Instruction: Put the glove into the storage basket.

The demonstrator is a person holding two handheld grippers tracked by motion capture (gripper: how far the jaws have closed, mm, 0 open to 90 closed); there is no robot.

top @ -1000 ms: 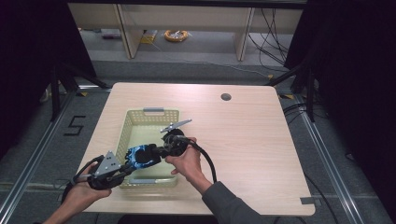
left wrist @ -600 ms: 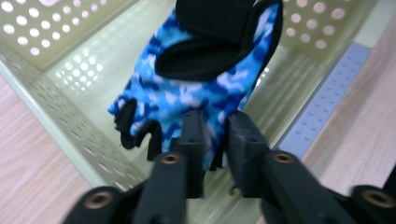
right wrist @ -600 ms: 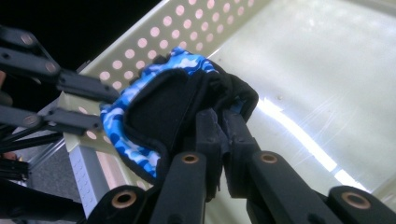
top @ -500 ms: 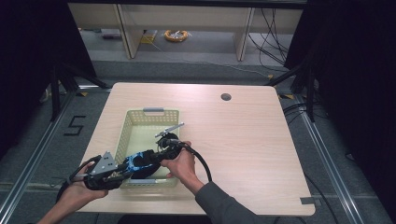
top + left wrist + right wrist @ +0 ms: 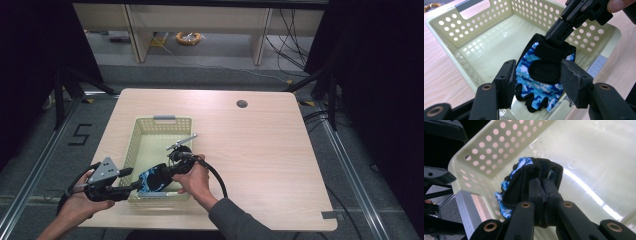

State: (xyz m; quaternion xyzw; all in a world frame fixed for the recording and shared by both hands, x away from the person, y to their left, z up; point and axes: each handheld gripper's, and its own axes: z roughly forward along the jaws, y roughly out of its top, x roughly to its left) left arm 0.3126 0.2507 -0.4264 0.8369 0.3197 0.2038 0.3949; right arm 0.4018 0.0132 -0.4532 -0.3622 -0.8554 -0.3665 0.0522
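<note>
A pale yellow perforated basket [image 5: 134, 145] sits on the light wooden worktop [image 5: 270, 145], toward the person's left side, with a grey handle [image 5: 164, 119] on its far end. Inside its near end hangs a fingerless glove [image 5: 541, 77] in blue camouflage print with black palm padding and a black cuff.

The right gripper [image 5: 167, 172], held in the person's right hand [image 5: 195, 181], reaches into the basket from the right. In the right gripper view its two black fingers [image 5: 535, 192] are pressed together on the black cuff of the glove, pinching the fabric between them. The glove droops from that grip over the basket floor, close to the near wall, its short finger ends pointing down in the left gripper view. Whether it touches the floor I cannot tell.

The left gripper [image 5: 127, 187] sits at the near left corner of the basket, held in the left hand [image 5: 82, 205], with its grey three-cornered plate [image 5: 104, 170] on top. Its fingers [image 5: 506, 82] are spread wide on either side of the glove, one beside each edge of the camouflage fabric, and not closed on it.

A dark round grommet [image 5: 242, 104] sits in the worktop near the far edge, well apart from the basket. A black cable [image 5: 216, 175] loops from the right gripper across the wood
</note>
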